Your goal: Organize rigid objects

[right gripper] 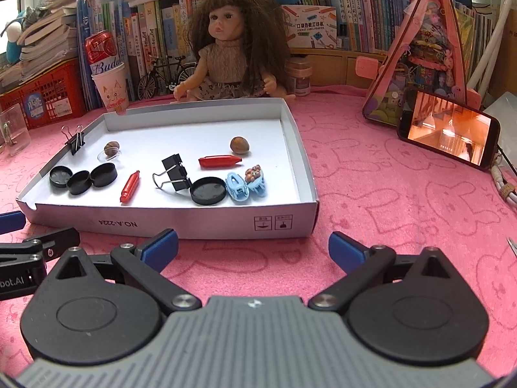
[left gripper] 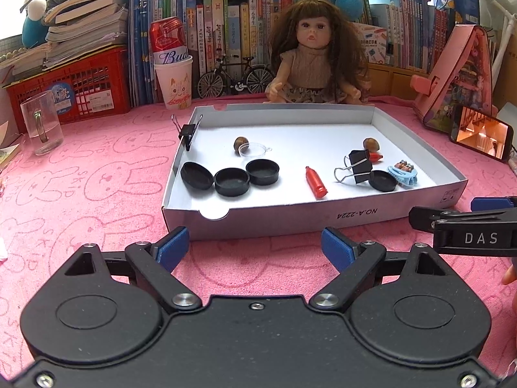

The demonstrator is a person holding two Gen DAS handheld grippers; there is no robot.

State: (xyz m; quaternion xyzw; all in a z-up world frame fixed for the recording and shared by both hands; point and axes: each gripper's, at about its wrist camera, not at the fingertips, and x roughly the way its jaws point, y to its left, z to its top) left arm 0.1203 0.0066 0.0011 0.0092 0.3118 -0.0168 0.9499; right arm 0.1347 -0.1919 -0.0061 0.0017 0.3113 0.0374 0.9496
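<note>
A shallow white box (left gripper: 278, 218) (right gripper: 206, 223) lies on the pink cloth. It holds three black caps (left gripper: 231, 181) (right gripper: 82, 177) at the left, a fourth black cap (right gripper: 208, 190), two red tubes (left gripper: 315, 182) (right gripper: 219, 161), two nuts (right gripper: 239, 145), a black binder clip (right gripper: 176, 174), blue hair clips (right gripper: 245, 184) and a clear lid (left gripper: 253, 149). Another binder clip (left gripper: 187, 132) grips the box's left wall. My left gripper (left gripper: 255, 247) is open, just in front of the box. My right gripper (right gripper: 253, 247) is open, at the box's front right corner.
A doll (left gripper: 315, 55), a toy bicycle (left gripper: 234, 76), a paper cup (left gripper: 174, 80) with a can in it and rows of books stand behind the box. A glass mug (left gripper: 42, 126) and red crate (left gripper: 71, 90) are left. A phone (right gripper: 447, 129) leans at the right.
</note>
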